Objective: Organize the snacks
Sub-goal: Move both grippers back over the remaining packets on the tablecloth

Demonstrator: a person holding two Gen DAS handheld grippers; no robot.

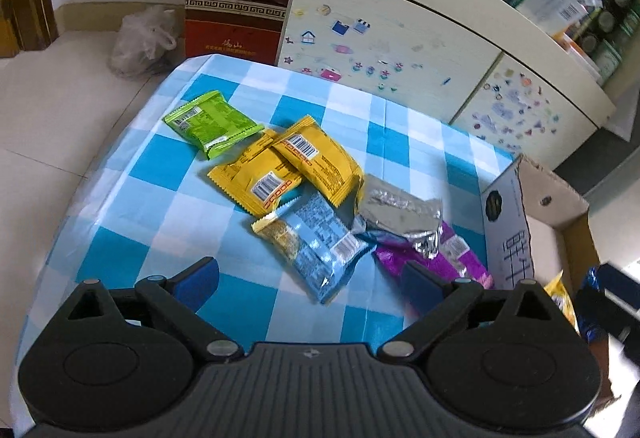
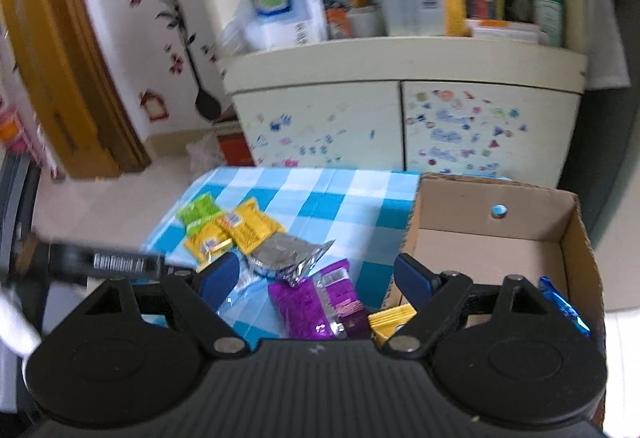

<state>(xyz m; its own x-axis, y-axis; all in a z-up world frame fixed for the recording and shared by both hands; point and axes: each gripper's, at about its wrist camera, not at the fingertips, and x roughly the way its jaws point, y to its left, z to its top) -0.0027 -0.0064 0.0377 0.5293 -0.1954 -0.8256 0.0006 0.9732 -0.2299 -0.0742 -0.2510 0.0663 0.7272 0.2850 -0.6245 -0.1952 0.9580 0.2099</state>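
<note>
Several snack packets lie on the blue-and-white checked table (image 1: 132, 174): a green one (image 1: 212, 122), two yellow ones (image 1: 316, 158) (image 1: 256, 174), a light blue one (image 1: 316, 242), a silver one (image 1: 400, 208) and a purple one (image 1: 436, 258). My left gripper (image 1: 310, 278) is open and empty, just short of the light blue packet. My right gripper (image 2: 316, 276) is open and empty above the purple packet (image 2: 316, 302) and the silver packet (image 2: 284, 252). A cardboard box (image 2: 496, 242) stands at the table's right; a yellow packet (image 2: 390, 320) and a blue packet (image 2: 562, 304) lie inside it.
A cream cabinet (image 1: 400, 50) with stickers stands behind the table, its top crowded with boxes and bottles. A red-brown carton (image 1: 236, 14) and a plastic bag (image 1: 144, 38) sit on the floor at the left. The left gripper's body (image 2: 100, 260) shows in the right wrist view.
</note>
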